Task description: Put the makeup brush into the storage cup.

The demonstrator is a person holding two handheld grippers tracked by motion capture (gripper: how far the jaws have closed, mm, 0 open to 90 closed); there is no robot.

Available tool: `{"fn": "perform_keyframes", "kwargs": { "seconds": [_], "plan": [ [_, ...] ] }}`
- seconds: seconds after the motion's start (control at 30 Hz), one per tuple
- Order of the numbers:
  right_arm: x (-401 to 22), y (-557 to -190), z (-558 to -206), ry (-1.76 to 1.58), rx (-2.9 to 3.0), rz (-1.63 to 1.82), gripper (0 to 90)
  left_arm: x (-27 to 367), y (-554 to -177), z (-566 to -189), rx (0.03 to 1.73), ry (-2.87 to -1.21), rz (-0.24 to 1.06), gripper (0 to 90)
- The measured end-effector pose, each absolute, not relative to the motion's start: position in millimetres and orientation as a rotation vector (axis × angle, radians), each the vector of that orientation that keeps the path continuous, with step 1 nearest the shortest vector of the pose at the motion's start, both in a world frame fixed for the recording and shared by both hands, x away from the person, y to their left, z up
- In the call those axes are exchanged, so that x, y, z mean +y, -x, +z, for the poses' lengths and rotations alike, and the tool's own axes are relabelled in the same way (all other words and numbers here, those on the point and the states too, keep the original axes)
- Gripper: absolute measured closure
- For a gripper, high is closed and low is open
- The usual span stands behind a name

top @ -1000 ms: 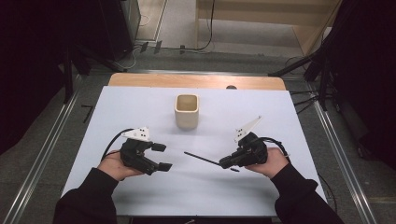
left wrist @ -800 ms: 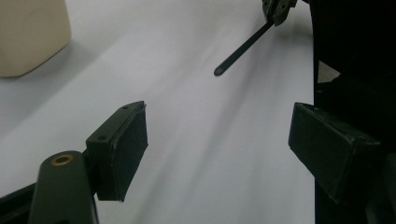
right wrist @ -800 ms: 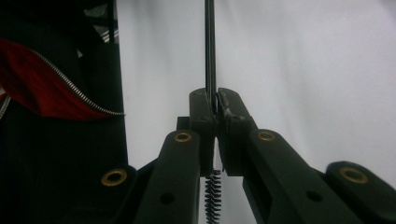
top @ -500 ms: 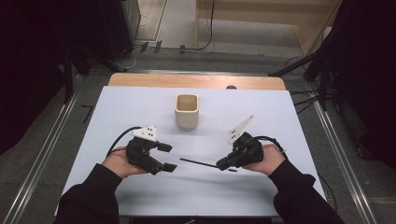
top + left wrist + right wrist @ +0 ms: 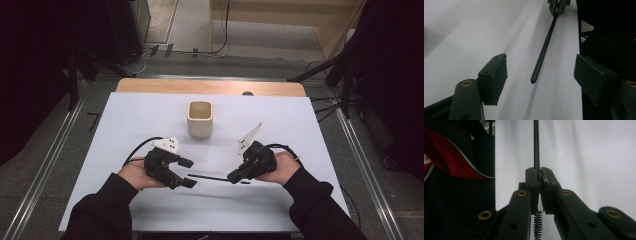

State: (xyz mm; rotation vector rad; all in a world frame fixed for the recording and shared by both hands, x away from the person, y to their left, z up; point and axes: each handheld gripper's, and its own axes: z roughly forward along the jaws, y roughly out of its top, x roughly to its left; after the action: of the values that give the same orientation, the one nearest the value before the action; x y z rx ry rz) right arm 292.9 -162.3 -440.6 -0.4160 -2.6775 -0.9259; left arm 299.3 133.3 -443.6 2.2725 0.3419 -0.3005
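High view: the right tool [image 5: 234, 176] is clamped tight on a thin black brush [image 5: 212, 177], gripping it near the bristle end so the long handle sticks out level above the white bench [image 5: 300, 115] toward the left tool [image 5: 188, 173]. Compared with a second ago, the left hand has slid inward and the rod's free tip now sits between the left tool's pads, where before it was well apart from them. Left gripper view confirms it: the handle tip [image 5: 534, 79] hangs in the gap, touching neither pad [image 5: 495, 77], and the jaws, wide but just narrowing, have nothing in their grip yet. Right gripper view shows the brush [image 5: 536, 147] pinched between shut pads, bristles trailing below. This looks like a handover or a two-handed hold being set up; the left tool needs to close on the handle. A beige cup [image 5: 200, 119] stands near the bench's far edge, untouched.
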Motion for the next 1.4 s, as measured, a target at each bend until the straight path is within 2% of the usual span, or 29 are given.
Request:
{"fn": "perform_keyframes", "kwargs": {
  "seconds": [0.53,0.8,0.87,1.2,1.4],
  "plan": [
    [-145.5,-294.6,-436.7,0.336,-2.684,-0.894,87.1,116.5,-299.9,-452.2,0.309,-2.286,-0.394,45.5],
    [-137.5,-295.1,-435.1,0.281,-2.693,-0.909,87.1,113.7,-300.6,-454.6,0.298,-2.296,-0.449,57.5],
    [-135.4,-293.9,-435.1,0.271,-2.687,-0.886,87.1,112.5,-299.5,-455.7,0.277,-2.301,-0.463,65.8],
    [-134.3,-292.9,-436.1,0.244,-2.67,-0.881,87.1,108.2,-298.6,-460.4,0.227,-2.324,-0.502,74.1],
    [-134.4,-292.9,-436.7,0.241,-2.665,-0.875,87.1,106.9,-297.5,-461.3,0.209,-2.328,-0.541,82.3]
  ]
}}
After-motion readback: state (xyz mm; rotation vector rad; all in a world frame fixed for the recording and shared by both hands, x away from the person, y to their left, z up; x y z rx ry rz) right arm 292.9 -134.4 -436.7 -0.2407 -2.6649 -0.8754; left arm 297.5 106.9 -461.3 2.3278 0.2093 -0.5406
